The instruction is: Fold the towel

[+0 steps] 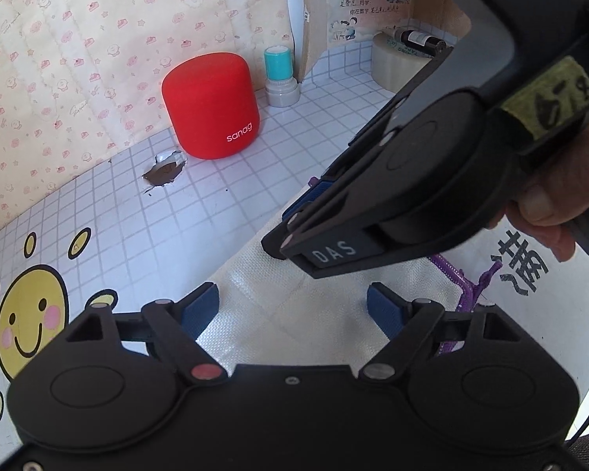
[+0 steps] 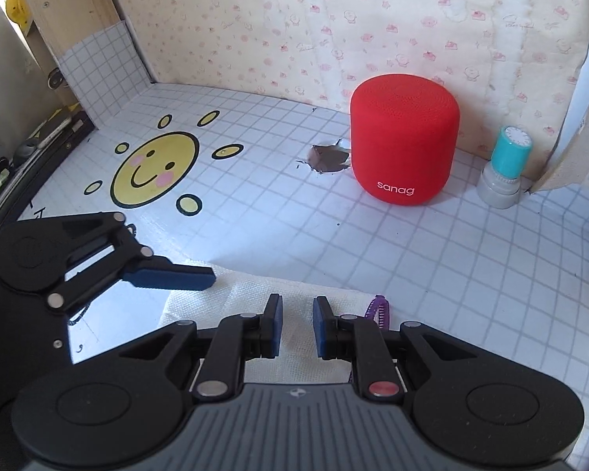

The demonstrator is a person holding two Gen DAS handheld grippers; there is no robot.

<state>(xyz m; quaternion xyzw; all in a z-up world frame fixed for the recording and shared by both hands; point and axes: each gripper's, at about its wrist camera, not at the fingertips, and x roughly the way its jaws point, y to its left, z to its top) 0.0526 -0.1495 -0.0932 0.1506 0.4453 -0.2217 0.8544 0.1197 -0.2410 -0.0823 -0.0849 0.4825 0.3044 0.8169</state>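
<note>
We see the towel, a white woven cloth with a purple trim, lying flat on the counter right in front of both grippers. Its near part is hidden under the gripper bodies in both views, so we cannot make out its full outline or how many layers it has.

The counter is covered in a white sheet with a grey grid and a yellow smiling sun; a torn hole shows in the sheet beside a red speaker. A teal-capped stamp stands to its right, against a wall cloth printed with small pink figures. In the left wrist view a roll of tape sits farther back, partly cut off by the right gripper.

The left gripper has its fingers spread wide over the towel, gripping nothing. The right gripper has its fingers drawn close with a narrow gap; towel lies beneath that gap, yet we cannot tell whether any fold is pinched. A hand holds the right gripper.
</note>
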